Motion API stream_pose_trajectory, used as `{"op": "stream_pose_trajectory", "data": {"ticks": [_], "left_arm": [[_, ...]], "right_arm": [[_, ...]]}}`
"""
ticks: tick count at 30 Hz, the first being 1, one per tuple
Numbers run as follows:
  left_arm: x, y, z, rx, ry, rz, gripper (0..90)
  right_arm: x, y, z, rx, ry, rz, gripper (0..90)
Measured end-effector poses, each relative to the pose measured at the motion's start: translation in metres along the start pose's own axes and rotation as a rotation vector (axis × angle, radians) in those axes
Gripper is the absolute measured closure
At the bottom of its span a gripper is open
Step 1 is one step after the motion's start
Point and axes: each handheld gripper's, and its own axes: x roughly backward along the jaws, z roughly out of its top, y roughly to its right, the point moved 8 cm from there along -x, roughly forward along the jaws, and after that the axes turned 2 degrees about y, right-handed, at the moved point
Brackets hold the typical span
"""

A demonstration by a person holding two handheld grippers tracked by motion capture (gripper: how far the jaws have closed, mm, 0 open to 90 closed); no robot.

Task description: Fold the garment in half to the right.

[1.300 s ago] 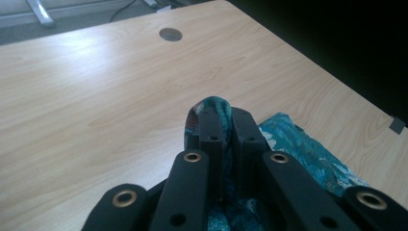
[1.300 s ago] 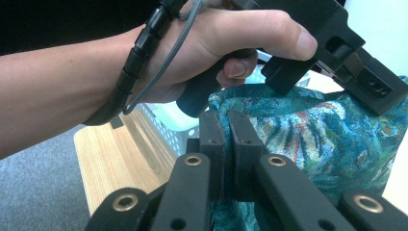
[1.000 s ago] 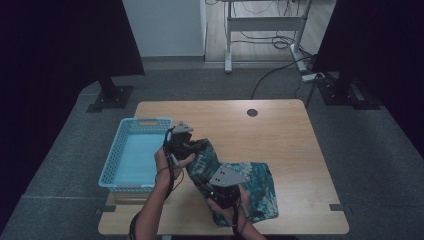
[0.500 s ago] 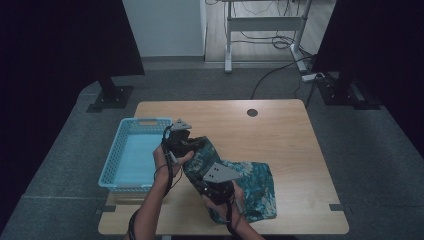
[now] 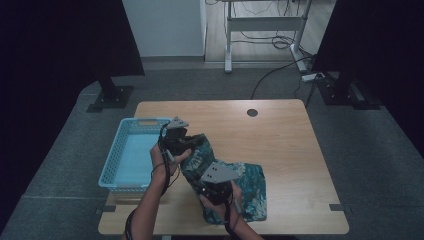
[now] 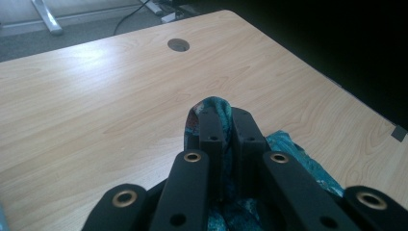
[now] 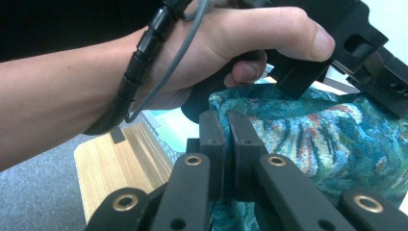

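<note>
Cloth position: teal patterned cloth (image 5: 245, 187) partly lifted off the table (image 5: 295, 150), near-right of the blue basket (image 5: 127, 160); its lower part lies spread on the wood.
Left gripper (image 5: 176, 141) fingers: closed tight on the cloth's raised end.
Right gripper (image 5: 216, 186) fingers: pinched shut on a cloth edge, below the left hand (image 7: 226, 53).
Governing relation: the held span runs up and left toward the basket; the left gripper is nearer it.
Hidden: cloth folds beneath both grippers; the far corners cannot be made out.

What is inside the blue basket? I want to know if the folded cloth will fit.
The blue basket shows a bare pale floor with nothing lying in it. Its near right corner is covered by the left hand, so that part cannot be checked.
</note>
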Motion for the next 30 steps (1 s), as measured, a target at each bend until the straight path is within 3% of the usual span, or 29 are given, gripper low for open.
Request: {"op": "stream_pose_trajectory", "data": {"ticks": [12,22,30], "left_arm": [[0.009,0.002,0.013,-0.009,0.020,0.003,84.6],[0.014,-0.004,0.008,-0.001,0.018,0.016,84.6],[0.031,-0.005,0.020,-0.017,0.044,0.030,84.6]], "right_arm": [[0.002,-0.003,0.019,0.017,0.026,-0.001,85.9],[-0.003,-0.007,0.012,0.011,0.013,0.007,85.9],[-0.006,-0.016,0.031,0.029,0.041,0.013,85.9]]}}
